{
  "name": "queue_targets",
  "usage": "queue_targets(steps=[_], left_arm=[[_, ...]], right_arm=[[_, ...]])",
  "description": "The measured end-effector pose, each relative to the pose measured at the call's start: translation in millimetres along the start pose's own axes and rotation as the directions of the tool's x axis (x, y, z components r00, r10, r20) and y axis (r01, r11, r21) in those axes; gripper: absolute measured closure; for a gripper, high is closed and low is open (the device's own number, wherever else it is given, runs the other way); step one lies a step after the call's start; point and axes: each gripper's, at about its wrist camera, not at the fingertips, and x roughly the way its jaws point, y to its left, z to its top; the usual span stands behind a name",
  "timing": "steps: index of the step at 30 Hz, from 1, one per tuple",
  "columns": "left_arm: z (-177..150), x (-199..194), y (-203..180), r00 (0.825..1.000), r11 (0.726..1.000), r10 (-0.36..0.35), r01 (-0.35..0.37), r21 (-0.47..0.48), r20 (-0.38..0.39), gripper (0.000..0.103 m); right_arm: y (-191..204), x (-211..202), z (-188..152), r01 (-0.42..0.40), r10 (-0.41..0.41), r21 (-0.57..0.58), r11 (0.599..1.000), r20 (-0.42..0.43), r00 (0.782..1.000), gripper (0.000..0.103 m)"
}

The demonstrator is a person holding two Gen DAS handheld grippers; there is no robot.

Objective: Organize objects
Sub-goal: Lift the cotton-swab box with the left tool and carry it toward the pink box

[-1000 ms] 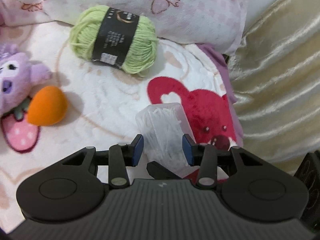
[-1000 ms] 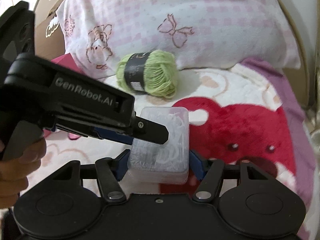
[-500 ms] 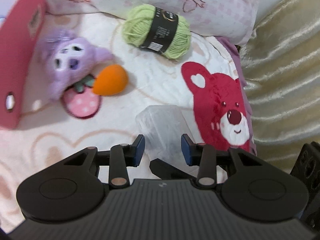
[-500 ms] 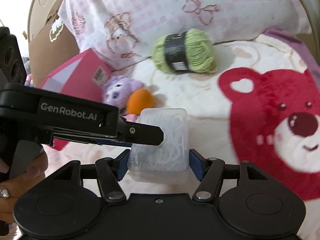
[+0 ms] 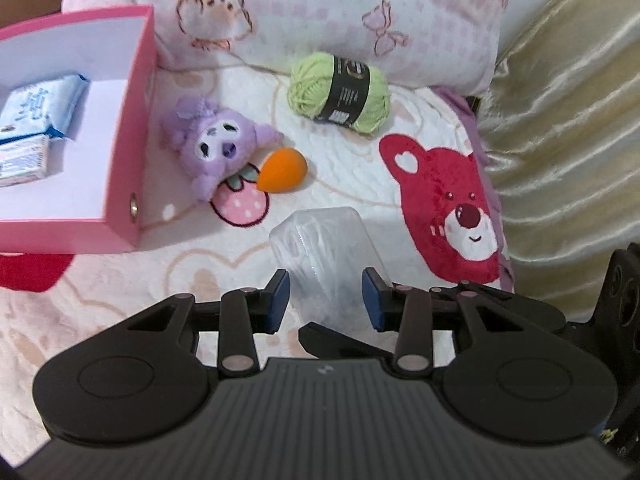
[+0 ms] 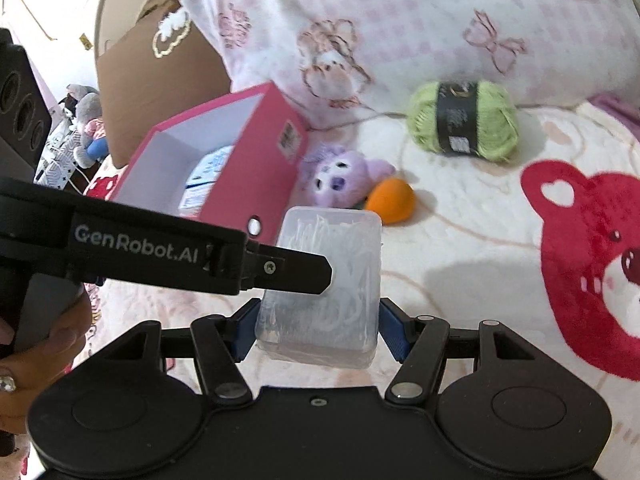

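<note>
Both grippers clamp the clear plastic box of white picks (image 6: 320,288): right gripper (image 6: 318,330) across its width, left gripper (image 5: 325,295) narrower on its thin sides. Box held above blanket, mid-carry. Next: over open pink cardboard box (image 5: 128,128), lower in, release.

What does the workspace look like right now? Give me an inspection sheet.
Surface: blanket with red bear print, on a bed.
Job's things: clear plastic box held in the air; open pink box with blue packets; green yarn, purple plush, orange sponge loose.
Clutter: nothing seen.
Grippers: right gripper clamps the clear box's sides; left gripper grips its other end.
Cables: nothing seen.
Surroundings: pillow, beige curtain, cardboard.
</note>
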Motion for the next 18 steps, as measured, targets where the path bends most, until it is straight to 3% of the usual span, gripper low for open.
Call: queue_targets(steps=[18], left_arm=[[-0.7,-102.9,36.5,0.99,0.999,0.022,-0.016,-0.046,0.141,0.065]], right_arm=[[87.6,-20.5,42.7,-0.056,0.063,-0.179,0.982,0.03,0.998,0.036]])
